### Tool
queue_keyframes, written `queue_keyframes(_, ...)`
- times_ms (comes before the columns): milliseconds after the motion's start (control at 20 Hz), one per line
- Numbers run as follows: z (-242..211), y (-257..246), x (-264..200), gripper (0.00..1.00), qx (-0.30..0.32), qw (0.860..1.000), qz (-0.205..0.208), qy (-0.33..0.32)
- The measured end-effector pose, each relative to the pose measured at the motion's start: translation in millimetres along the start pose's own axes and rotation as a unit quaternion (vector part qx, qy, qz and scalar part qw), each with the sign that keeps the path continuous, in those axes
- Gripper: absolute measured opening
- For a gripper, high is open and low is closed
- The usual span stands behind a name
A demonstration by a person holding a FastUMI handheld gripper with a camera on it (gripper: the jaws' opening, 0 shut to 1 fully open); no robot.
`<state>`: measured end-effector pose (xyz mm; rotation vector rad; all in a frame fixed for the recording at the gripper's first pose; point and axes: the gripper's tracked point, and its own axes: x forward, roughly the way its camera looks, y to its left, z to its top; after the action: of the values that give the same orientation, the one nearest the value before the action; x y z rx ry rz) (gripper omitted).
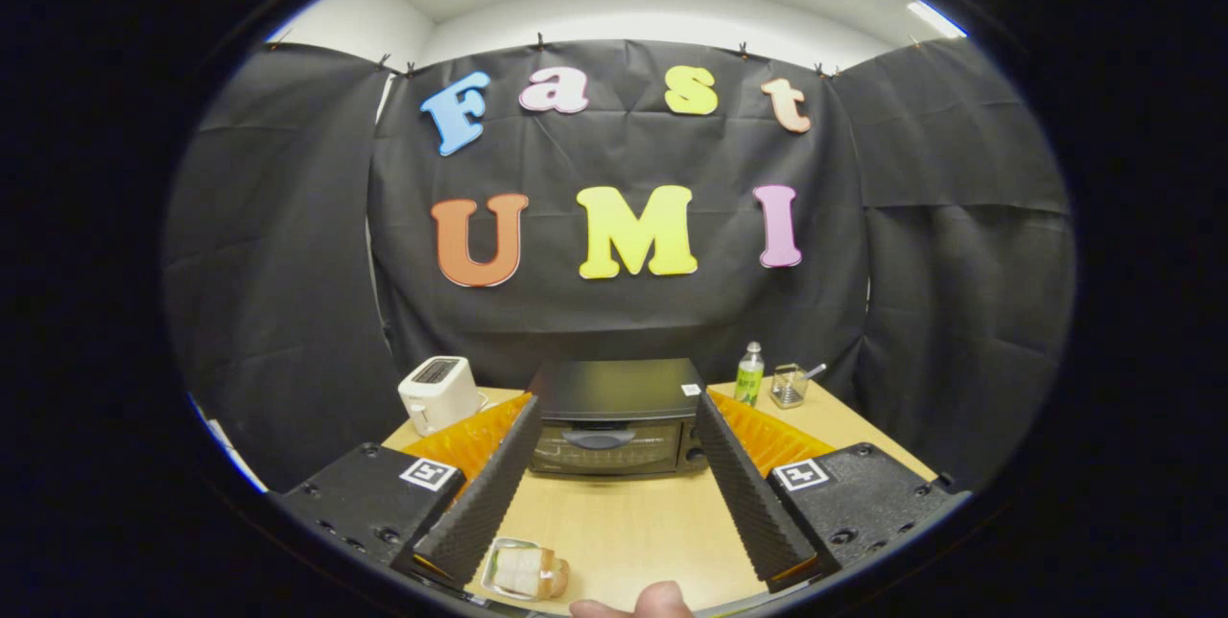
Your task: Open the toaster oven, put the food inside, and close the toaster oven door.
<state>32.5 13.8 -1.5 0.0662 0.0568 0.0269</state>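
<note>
So far, nothing done: toaster oven [614, 421] door shut, beyond my gripper [614, 431], whose fingers stand wide apart and empty; food [527, 570] on the table [633, 522] between them, near me; opening, loading, closing all remain.

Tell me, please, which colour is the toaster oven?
The toaster oven is black, seen best in the gripper view, beyond the open hand-held gripper fingers.

The gripper [614, 426] is spread wide, empty, framing the closed toaster oven [614, 416] on the wooden table [624, 522]; wrapped food [526, 570] lies beside its left finger.
</note>
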Motion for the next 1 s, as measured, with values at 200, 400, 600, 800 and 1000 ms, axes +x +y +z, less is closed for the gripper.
queue_keyframes(200, -13.8, 13.6, 37.2, 1.00, 0.016, 0.999, 0.012, 0.029)
queue_keyframes(400, -35.8, 18.9, 82.1, 1.00, 0.021, 0.998, 0.018, 0.062)
queue_keyframes(600, -52.9, 19.0, 131.7, 1.00, 0.025, 0.996, 0.018, 0.085)
queue_keyframes(800, -75.0, 14.0, 189.3, 1.00, 0.006, 0.994, 0.008, 0.113)
queue_keyframes(1000, -106.4, 12.9, 233.8, 1.00, -0.005, 0.989, 0.010, 0.149)
